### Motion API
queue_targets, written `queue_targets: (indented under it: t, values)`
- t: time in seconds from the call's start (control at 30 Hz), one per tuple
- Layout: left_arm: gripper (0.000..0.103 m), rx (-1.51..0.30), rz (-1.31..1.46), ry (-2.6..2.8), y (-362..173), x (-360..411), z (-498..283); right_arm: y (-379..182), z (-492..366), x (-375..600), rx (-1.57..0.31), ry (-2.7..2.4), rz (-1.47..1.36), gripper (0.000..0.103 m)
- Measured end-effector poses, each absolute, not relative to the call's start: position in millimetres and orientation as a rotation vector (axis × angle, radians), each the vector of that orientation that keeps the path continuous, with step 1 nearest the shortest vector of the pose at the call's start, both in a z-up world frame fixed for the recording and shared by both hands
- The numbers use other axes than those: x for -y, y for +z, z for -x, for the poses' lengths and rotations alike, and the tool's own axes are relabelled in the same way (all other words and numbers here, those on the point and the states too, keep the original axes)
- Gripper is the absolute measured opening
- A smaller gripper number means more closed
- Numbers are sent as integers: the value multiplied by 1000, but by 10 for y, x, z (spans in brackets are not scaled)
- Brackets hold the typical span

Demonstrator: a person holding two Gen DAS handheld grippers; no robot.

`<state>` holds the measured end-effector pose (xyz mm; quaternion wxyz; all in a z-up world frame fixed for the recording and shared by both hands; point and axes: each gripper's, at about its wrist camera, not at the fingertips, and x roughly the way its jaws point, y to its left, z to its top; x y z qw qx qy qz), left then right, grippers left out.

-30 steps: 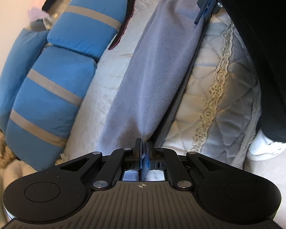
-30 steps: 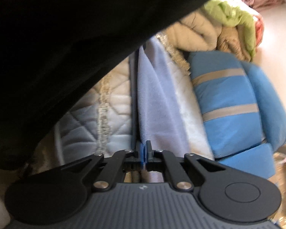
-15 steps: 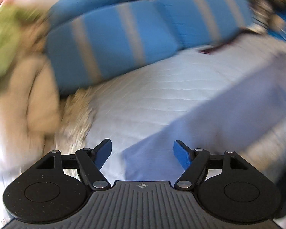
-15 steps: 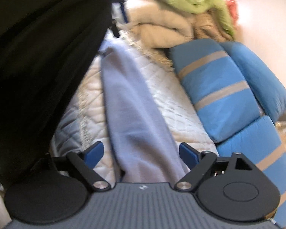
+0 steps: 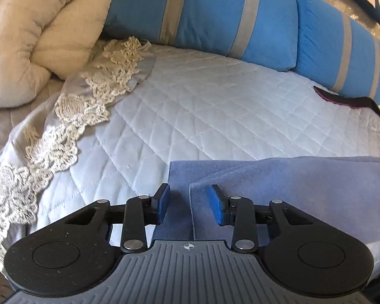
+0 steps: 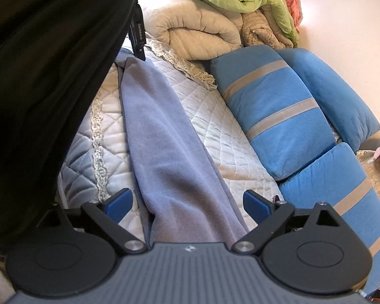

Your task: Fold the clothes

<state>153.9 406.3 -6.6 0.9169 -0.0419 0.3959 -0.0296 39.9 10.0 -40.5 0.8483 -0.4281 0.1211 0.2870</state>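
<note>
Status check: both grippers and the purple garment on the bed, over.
Left gripper closing over purple garment end, pads not pressing. Right gripper open wide. Garment folded lengthwise on quilt. Nothing blocking.

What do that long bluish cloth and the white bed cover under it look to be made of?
The bluish cloth looks like a soft fleece or brushed knit: matte, slightly fuzzy, draping in smooth, rounded folds. The white bed cover looks like quilted fabric with a faint sheen, possibly satin or polyester: stitched diamond lines show, and a cream lace trim runs along its edge. The exact fibres cannot be told.
</note>
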Motion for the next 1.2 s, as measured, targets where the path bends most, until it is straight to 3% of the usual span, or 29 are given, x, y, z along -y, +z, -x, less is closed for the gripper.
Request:
queue_targets:
  t: [0.13,0.23,0.27,0.3,0.63,0.9,1.13,1.17,1.2]
  values:
    - [31,-828,115,-82,-65,-4074,-1554,-426,-384,-105,-253,606,900,99]
    - [15,-838,149,-83,-78,-4091,-1572,-434,-374,-106,-253,607,900,99]
    - [3,-836,149,-80,-73,-4085,-1572,-438,-367,-105,-253,607,900,99]
    - [3,-833,147,-77,-65,-4077,-1568,-442,-358,-102,-253,608,900,99]
    - [2,-738,-113,-53,300,-3860,-1477,-452,-324,-99,-246,611,904,99]
    - [6,-774,-368,-13,233,-3541,-1644,-454,-302,-97,-246,612,901,99]
    - [7,-809,-16,100,252,-3983,-1465,-405,-284,-69,-222,595,887,100]
    - [10,-828,75,104,235,-4085,-1421,-400,-284,-64,-221,592,884,100]
    - [20,-844,166,107,217,-4184,-1376,-399,-283,-61,-221,590,883,100]
